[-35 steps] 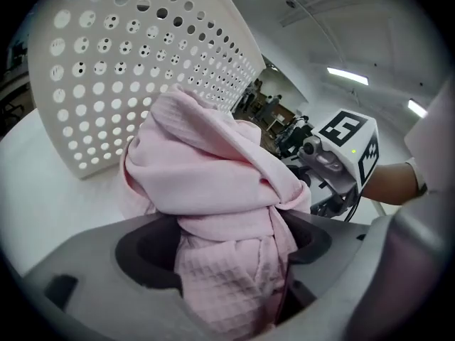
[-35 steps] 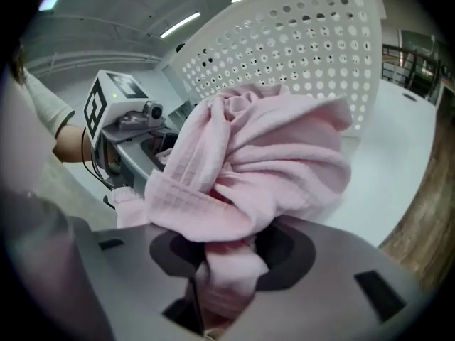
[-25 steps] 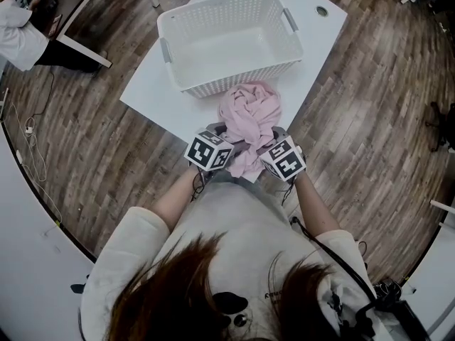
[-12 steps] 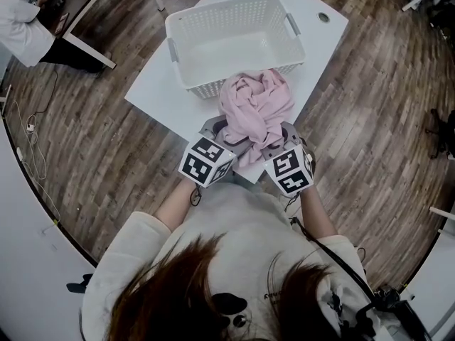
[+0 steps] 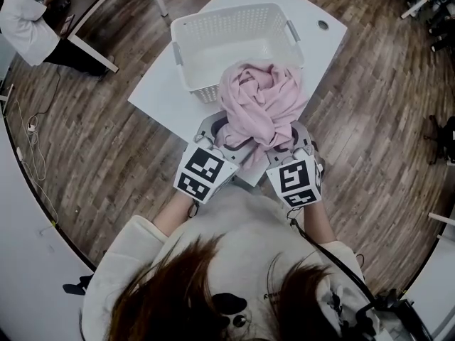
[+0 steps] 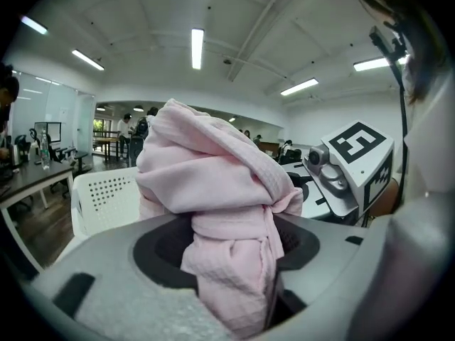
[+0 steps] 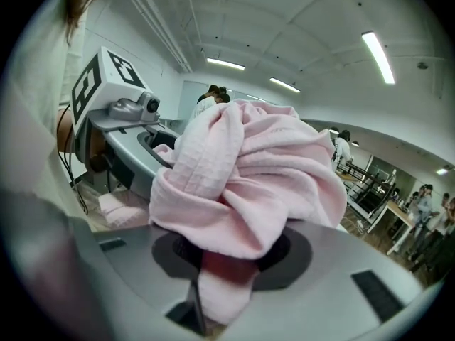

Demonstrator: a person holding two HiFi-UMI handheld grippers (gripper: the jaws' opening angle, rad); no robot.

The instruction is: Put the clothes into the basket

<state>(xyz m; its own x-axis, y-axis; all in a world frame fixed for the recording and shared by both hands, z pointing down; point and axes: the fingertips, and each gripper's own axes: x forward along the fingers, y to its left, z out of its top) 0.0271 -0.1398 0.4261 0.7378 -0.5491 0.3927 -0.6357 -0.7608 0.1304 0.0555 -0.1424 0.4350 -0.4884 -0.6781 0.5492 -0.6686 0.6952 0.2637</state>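
A crumpled pink garment [image 5: 261, 105] hangs in the air between both grippers, over the near rim of the white perforated basket [image 5: 234, 16]. The basket stands empty on the white table [image 5: 160, 84]. My left gripper [image 5: 225, 131] holds the bundle's left underside. Its jaws are closing, with pink cloth [image 6: 206, 176] pinched between them at the left gripper [image 6: 234, 279]. My right gripper [image 5: 287, 138] is shut on the right side. In the right gripper view the cloth [image 7: 256, 169] spills over the right gripper [image 7: 227, 275] and hides its pads.
A person in white [image 5: 21, 27] sits at the far left by another table's legs [image 5: 92, 52]. Cables [image 5: 32, 130] lie on the wooden floor at left. A round cable hole [image 5: 323, 25] is in the table's far right corner.
Both grippers have risen and moved toward the basket with the pink garment. The bundle has left the tabletop and now overlaps the basket's near rim.
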